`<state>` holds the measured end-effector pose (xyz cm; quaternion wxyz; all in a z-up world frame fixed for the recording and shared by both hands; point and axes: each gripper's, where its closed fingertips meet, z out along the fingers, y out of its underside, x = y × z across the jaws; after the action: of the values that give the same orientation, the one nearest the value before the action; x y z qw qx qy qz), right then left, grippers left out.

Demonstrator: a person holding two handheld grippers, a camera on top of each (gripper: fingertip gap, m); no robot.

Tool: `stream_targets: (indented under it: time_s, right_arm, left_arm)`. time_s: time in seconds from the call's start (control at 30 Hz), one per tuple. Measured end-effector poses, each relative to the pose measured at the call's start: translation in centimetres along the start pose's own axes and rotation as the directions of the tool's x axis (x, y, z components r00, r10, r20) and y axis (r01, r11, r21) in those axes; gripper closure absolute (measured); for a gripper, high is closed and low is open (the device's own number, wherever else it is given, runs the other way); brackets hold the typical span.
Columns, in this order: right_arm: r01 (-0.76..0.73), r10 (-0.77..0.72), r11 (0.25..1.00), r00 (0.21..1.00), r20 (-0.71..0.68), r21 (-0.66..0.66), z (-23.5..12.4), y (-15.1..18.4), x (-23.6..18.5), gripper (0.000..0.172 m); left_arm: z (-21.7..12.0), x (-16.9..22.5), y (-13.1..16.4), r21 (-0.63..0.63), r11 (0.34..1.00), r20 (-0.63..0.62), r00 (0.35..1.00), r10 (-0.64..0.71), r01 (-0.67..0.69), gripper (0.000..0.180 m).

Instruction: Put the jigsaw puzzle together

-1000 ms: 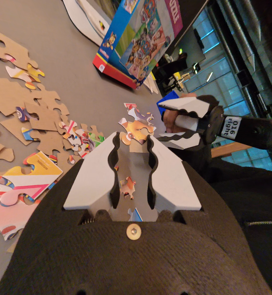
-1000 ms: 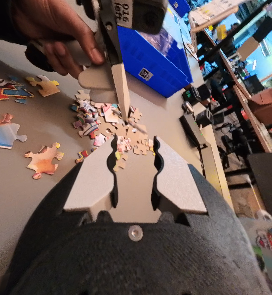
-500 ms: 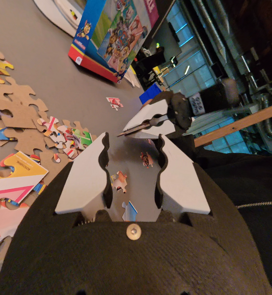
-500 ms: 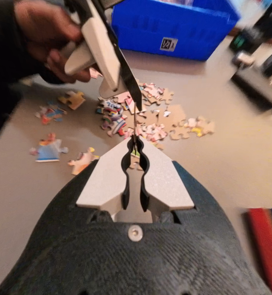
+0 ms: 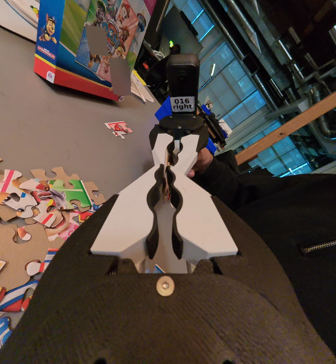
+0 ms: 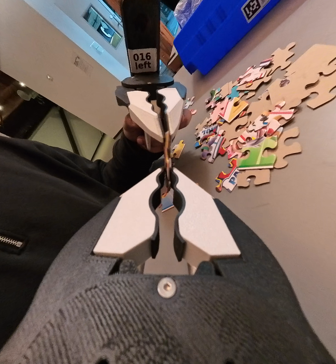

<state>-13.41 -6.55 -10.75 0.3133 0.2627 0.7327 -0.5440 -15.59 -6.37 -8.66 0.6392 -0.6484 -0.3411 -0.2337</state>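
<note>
I am looking along the left tool [image 5: 166, 171] at frame centre: its black pads [image 5: 156, 185] are pressing together on a thin puzzle piece [image 5: 165, 189] that I am seeing edge-on, lifted above the desk [image 5: 68, 126]. The right tool [image 5: 170, 164] is facing it nose to nose just above centre, and its white fingers [image 5: 184, 155] are clamping the far end of the same piece, so both tools are gripping it at once. A hand [image 5: 199, 161] in a dark sleeve is holding the right tool from behind.

In the right wrist view the piece [image 6: 167, 157] is running as a narrow strip from my right tool [image 6: 167, 175] at centre up to the left tool [image 6: 164, 134] in the upper middle, both closed on it.

At the lower left of the left view a heap of loose pieces [image 5: 35, 201] is lying on the desk, some picture side up, some showing brown backing. A single red and white piece [image 5: 118, 129] is lying alone left of centre. A colourful puzzle box [image 5: 80, 59] is standing tilted at upper left.

In the right view the same heap [image 6: 257, 126] is spreading across the upper right, a yellow piece [image 6: 179, 148] is lying just beside the held strip, and a blue bin [image 6: 218, 33] is sitting at the top right.
</note>
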Motion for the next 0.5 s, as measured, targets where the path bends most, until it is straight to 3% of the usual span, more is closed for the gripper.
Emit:
stream_targets:
  time_s: [0.3, 0.5]
  right_arm:
    - [-0.026, 0.029, 0.999, 0.996, -0.088, 0.035, -2.0, 0.3, 1.9, 0.172]
    - [0.066, -0.051, 0.997, 0.934, -0.353, 0.032, -4.6, -0.2, 5.6, 0.172]
  left_arm:
    - [-1.5, -1.8, -1.6, 0.111, 0.991, 0.06, 0.995, -0.081, 0.074, 0.18]
    - [-3.2, -3.6, -1.3, 0.114, 0.989, 0.17, 0.979, -0.111, 0.092, 0.18]
